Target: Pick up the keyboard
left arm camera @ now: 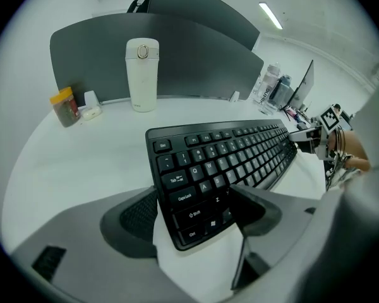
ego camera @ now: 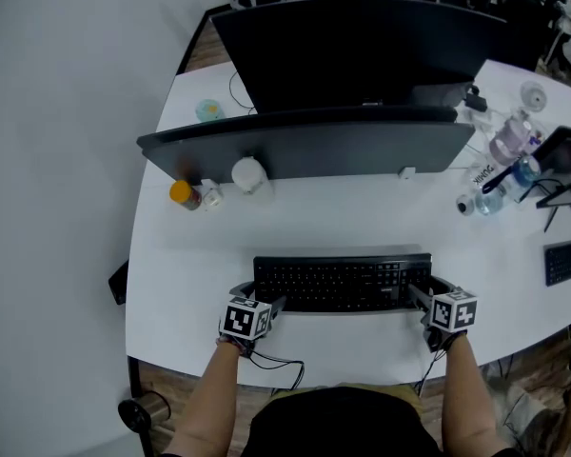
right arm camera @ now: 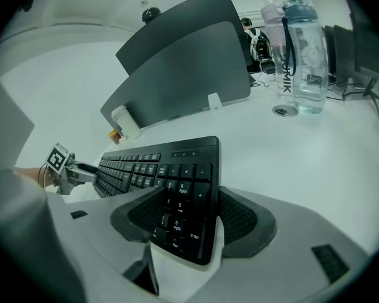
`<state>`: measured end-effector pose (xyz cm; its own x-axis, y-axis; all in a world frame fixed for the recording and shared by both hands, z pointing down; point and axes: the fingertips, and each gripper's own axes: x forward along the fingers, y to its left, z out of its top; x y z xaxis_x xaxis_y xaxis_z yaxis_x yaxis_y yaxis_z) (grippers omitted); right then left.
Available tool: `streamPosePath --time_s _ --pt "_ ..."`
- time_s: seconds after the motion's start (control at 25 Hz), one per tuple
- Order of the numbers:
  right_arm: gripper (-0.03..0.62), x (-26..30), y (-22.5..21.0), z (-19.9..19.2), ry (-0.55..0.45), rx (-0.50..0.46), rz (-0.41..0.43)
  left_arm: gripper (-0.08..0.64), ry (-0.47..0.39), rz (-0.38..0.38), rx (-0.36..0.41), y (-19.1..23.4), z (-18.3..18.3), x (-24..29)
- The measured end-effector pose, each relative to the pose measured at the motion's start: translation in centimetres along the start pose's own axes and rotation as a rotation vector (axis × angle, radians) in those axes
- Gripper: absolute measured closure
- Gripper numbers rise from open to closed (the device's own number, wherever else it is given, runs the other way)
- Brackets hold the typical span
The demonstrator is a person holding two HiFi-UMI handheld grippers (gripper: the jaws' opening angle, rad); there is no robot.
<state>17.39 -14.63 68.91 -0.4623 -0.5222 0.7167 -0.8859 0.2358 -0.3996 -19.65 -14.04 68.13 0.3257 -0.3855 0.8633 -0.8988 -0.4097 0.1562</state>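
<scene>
On white desk [ego camera: 362, 215]: one keyboard [ego camera: 343, 279], ends clamped by two: left hand-held gripper [ego camera: 265, 299], right hand-held gripper [ego camera: 426, 293].

- An office: a white desk [ego camera: 362, 219] carries a keyboard [ego camera: 343, 282] spanning from the left gripper [ego camera: 266, 303] to the right gripper [ego camera: 421, 295].
- Beyond both grippers stands a grey partition screen [ego camera: 314, 149], with a dark monitor [ego camera: 362, 50] behind it.
- Right of the right gripper are water bottles [ego camera: 509, 143] and a second keyboard [ego camera: 566, 260].

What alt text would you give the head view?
The left gripper and right gripper grip the ends of a black keyboard on a white desk. Beyond it stand a grey divider panel, a white bottle and an orange-capped jar.
</scene>
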Motion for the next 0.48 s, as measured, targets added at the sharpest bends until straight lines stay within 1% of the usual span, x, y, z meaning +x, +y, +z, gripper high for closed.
streamPosePath --time_s 0.24,0.48 --pt "0.315 -0.6 0.3 0.2 -0.015 -0.007 -0.007 0.206 -0.012 0.008 0.01 -0.2 0.0 -0.5" --pt "0.314 -1.7 0.8 1.7 -0.051 -0.027 -0.015 0.207 -0.067 0.015 0.021 -0.3 1.3 -1.7"
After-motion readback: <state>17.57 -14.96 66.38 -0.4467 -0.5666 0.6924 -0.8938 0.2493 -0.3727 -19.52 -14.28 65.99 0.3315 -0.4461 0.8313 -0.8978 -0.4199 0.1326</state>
